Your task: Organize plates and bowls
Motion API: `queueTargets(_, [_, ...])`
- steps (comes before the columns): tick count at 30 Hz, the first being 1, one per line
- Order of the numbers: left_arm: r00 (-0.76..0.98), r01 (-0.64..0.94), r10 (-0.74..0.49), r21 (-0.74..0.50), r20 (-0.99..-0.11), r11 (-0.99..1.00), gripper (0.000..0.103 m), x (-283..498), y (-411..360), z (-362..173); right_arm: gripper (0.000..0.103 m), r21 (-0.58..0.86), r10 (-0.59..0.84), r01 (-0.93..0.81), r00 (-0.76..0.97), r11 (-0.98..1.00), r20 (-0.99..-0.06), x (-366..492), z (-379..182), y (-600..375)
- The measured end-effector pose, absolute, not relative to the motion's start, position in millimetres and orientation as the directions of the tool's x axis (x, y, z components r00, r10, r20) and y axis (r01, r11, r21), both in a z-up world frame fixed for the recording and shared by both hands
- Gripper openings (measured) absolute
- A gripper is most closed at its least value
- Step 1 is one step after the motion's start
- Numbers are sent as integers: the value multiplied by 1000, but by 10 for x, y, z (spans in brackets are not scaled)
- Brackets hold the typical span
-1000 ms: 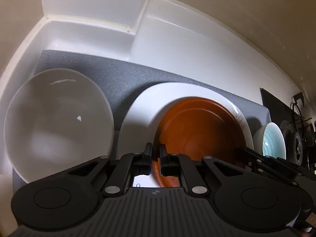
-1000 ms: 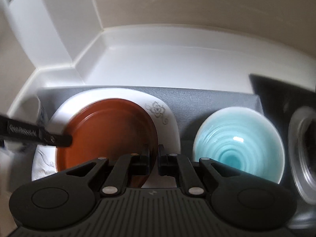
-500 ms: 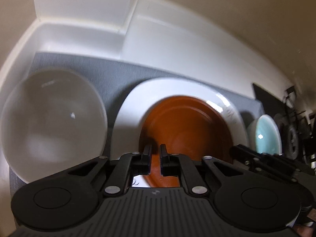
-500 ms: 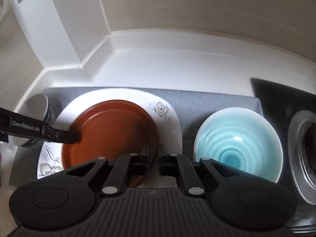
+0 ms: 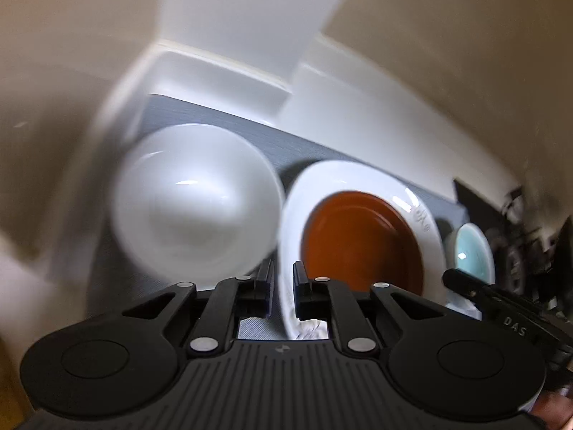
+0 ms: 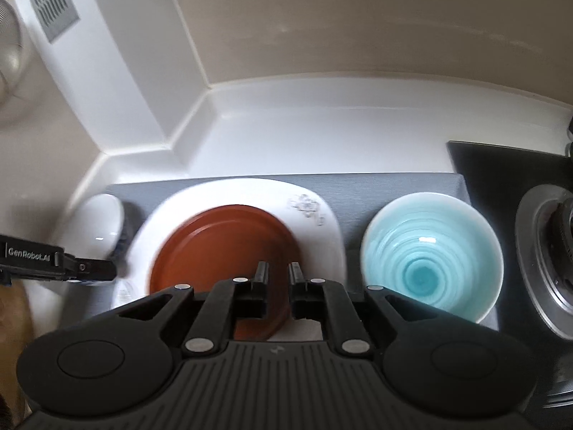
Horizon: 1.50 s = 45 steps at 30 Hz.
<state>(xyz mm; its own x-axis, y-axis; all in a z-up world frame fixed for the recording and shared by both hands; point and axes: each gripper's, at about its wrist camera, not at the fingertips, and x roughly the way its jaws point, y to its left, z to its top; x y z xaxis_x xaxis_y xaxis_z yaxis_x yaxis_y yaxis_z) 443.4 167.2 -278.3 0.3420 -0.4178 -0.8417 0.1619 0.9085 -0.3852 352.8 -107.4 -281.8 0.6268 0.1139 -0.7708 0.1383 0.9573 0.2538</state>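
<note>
Nearest to me, my left claw (image 5: 281, 279) and my right claw (image 6: 278, 279) have both just been opening, each now a narrow slit. Nothing is pinched in either one. Through the gaps I see only plate rims lying below.

Just past my fingertips sits the brown plate (image 6: 222, 251), flat inside the larger white plate (image 6: 315, 215) with the flower print. My right claw hovers over the brown plate's near right rim, my left over the white plate's left edge.

I judge both plates stiff, glazed and slick, heavy for my thin pads and quick to chip if they knock together. I would take the brown one by its raised rim, pads above and below the lip. For the white one I'd grip both sides, since a single pinch would let it swing.

Beside the stack stand two bowls: the white bowl (image 5: 193, 200) on the left, close to the white plate, and the pale blue bowl (image 6: 429, 254) on the right, a little apart from it. Each is deep-walled and fragile. One finger inside the wall and one outside looks safest to me.

Everything rests on the grey mat (image 6: 394, 186), which should damp any sliding. Beyond it the white counter (image 6: 322, 125) runs to the far wall.
</note>
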Motion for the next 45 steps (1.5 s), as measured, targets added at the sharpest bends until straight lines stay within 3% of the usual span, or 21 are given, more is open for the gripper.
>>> queueTargets(3, [437,91,-369,-368,-820,925,23,4292,2021,-2679,27,312,176,111,629,944,-757,3518,-2760,-939])
queueTargets(5, [485,74,-374,-389,-790,918,43,4234,2201,-2650,28,342,221,79,625,936,-749,3577,-2740,-798])
queueTargets(7, [509,27,-375,-421,-775,907,49,4225,2344,-2689,28,358,258,40,620,933,-741,3676,-2738,-629])
queueTargets(13, [524,-21,-323,-391,-788,920,47,4300,2423,-2841,28,396,347,-56,604,917,-718,4020,-2803,-155])
queueTargets(15, [507,-24,-358,-427,-784,904,39,4343,2449,-2927,28,400,366,-81,599,913,-712,4125,-2825,-39])
queueTargets(16, [500,-25,-373,-444,-781,896,28,4367,2478,-2978,28,398,373,-95,597,912,-711,4169,-2848,14])
queueTargets(17, [489,-30,-382,-453,-784,891,23,4382,2481,-3026,28,394,374,-102,592,913,-714,4206,-2878,51])
queueTargets(25, [480,-76,-405,-497,-778,864,21,4418,2557,-3124,25,353,353,-112,553,929,-755,4372,-3075,203])
queueTargets(30, [465,-68,-399,-481,-791,874,20,4394,2508,-3125,16,301,331,-147,536,942,-777,4390,-3081,301])
queueTargets(38, [348,-43,-432,-475,-832,879,21,4024,2717,-3079,15,300,364,-213,427,930,-827,3996,-2998,457])
queueTargets(45, [393,-80,-427,-492,-815,867,20,3999,2917,-3079,16,299,362,-209,427,931,-829,3985,-3011,508])
